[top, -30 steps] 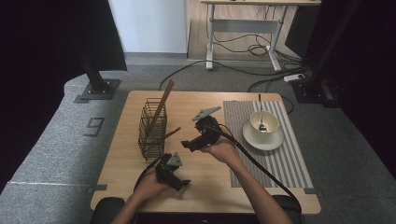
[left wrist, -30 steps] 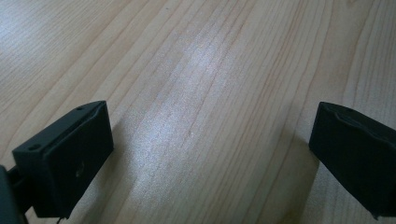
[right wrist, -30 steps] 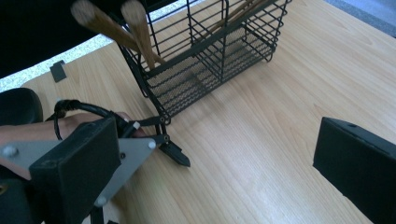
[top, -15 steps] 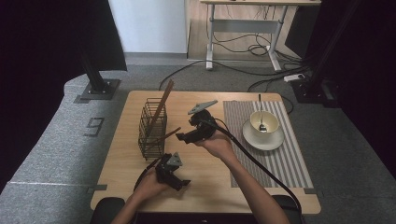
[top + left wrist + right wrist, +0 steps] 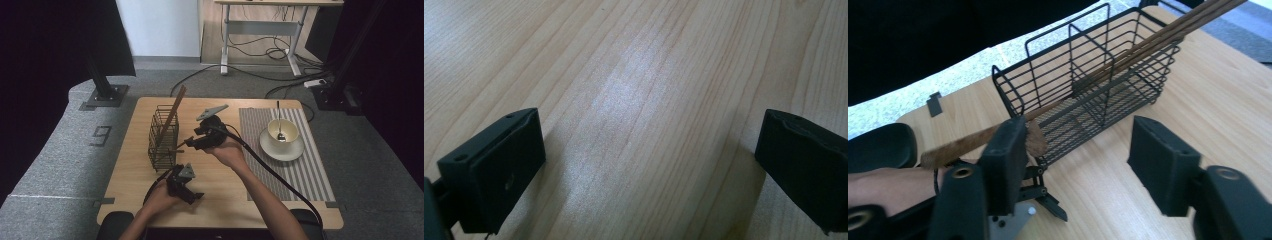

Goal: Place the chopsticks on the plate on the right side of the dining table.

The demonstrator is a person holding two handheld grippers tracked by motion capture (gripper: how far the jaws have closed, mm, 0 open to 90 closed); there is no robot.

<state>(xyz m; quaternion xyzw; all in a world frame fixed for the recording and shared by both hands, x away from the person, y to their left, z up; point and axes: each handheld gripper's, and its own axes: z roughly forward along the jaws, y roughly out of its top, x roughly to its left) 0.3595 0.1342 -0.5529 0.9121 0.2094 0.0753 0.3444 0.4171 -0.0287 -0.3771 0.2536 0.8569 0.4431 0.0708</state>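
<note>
A light wooden table carries a black wire basket at its left side and a grey striped mat at its right (the mat runs from far edge to near edge). A white saucer sits on the mat.

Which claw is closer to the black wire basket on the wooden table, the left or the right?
Right. The right claw is open just beside the black wire basket; the left claw rests open on the wooden table, nearer the person.
</note>
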